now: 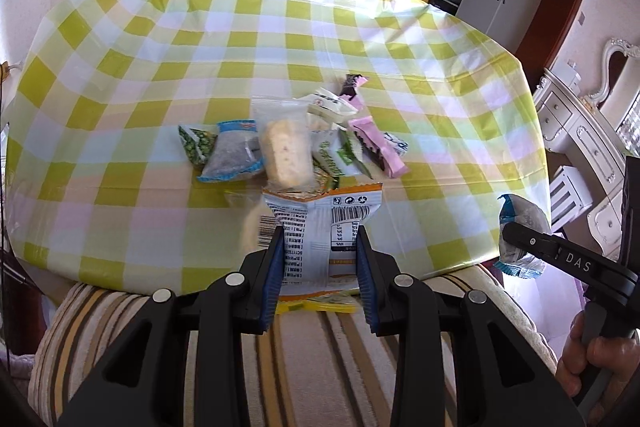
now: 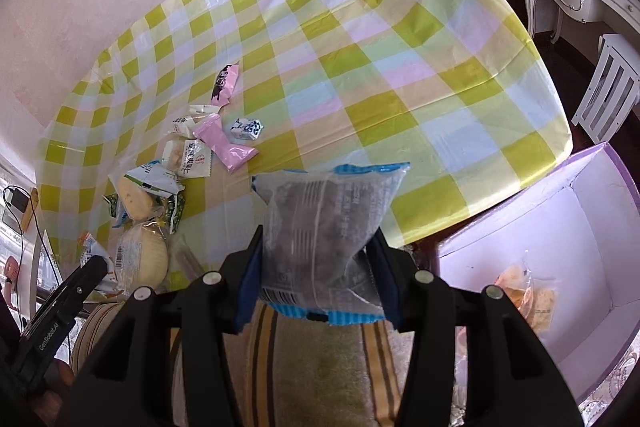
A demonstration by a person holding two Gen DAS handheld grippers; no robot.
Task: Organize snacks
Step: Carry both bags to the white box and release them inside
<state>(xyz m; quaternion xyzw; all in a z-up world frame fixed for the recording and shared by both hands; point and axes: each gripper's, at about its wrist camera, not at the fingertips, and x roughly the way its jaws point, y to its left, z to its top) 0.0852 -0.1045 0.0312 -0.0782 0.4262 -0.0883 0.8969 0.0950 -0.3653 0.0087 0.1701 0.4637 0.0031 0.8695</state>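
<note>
- Here, we held the left gripper [image 1: 320,247] clamped on an orange-and-white snack packet [image 1: 320,223], printed back and barcode facing the camera, above the near edge of the table.
- We held the right gripper [image 2: 316,267] closed on a blue-edged clear packet of dark filling [image 2: 324,227]; in the left view the same packet [image 1: 520,235] showed at the right, past the table's corner.
- The green-and-white checked tablecloth [image 1: 280,39] carried the remaining snack pile [image 1: 288,147]: a cake slice in clear wrap [image 1: 284,151], a second blue-edged packet [image 1: 232,157], green-printed sachets, and pink wrappers [image 1: 376,143] (several overlapped, so an exact count could not be read).
- To the right of the table stood an open lilac box [image 2: 560,227], with one orange-tinted packet [image 2: 528,295] lying inside it.
- A striped cushion [image 2: 320,367] lay below both grippers.
</note>
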